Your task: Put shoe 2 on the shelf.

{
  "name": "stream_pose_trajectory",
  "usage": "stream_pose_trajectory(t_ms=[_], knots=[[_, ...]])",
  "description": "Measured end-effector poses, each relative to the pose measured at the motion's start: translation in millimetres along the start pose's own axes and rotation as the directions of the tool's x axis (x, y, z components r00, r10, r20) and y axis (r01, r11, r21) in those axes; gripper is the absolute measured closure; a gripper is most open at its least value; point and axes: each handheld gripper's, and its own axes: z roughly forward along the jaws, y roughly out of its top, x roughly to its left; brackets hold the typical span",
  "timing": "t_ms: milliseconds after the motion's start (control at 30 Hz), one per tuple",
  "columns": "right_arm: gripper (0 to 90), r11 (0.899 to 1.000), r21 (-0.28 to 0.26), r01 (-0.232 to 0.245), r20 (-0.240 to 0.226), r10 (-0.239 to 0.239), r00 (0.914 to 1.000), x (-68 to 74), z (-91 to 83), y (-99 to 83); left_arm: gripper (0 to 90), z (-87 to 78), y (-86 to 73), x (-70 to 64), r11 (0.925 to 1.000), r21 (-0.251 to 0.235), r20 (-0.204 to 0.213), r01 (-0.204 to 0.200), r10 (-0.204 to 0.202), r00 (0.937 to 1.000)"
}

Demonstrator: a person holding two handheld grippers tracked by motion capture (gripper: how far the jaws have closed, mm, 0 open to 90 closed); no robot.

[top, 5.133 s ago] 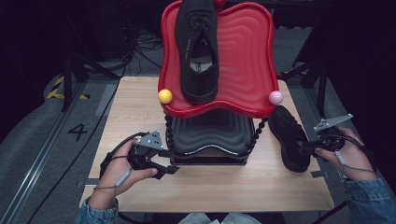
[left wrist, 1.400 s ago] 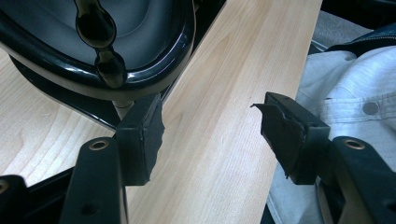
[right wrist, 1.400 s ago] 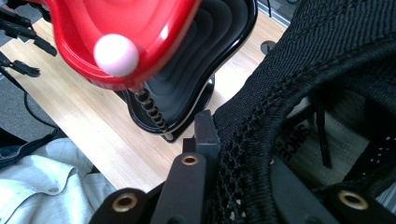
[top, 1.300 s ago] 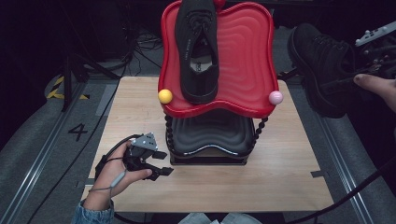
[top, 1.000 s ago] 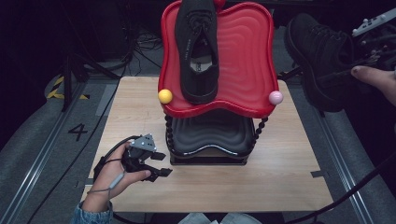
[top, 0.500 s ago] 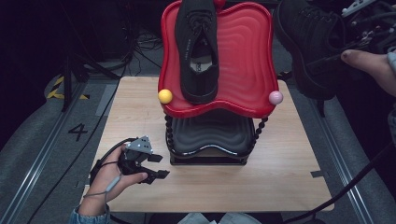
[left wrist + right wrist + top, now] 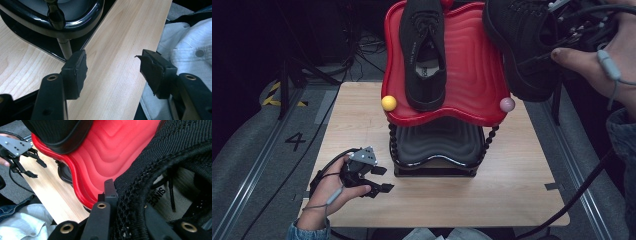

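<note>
1. The place looks like a lab or a recording studio, not a home.
2. A plain wooden table [image 7: 362, 125] stands alone on a grey floor [image 7: 257, 150], and the background is dark.
3. The floor has metal rails [image 7: 242, 205], a painted number 4 [image 7: 295, 141] and yellow-black tape [image 7: 274, 95].
4. Loose cables [image 7: 362, 47] lie behind the table, beside a black stand [image 7: 286, 80].
5. A red and black shoe rack [image 7: 447, 100] is the only furniture on the table.
</note>
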Motion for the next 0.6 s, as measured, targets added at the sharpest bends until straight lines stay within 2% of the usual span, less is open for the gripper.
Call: stream_pose_trajectory(t_ms=[300,600], knots=[[88.1,1.000,-0.003,0.026,-0.004,-0.026,0.9997,10.4,12.4,18.0,38.7,1.1,-1.6,0.7,1.0000,-0.005,0.007,0.002,-0.002,1.0000],[88.0,0.998,0.012,0.057,0.015,-0.058,0.9982,21.3,27.4,33.2,38.6,1.6,-2.8,1.7,1.0000,0.007,0.010,-0.001,0.001,0.9999]])
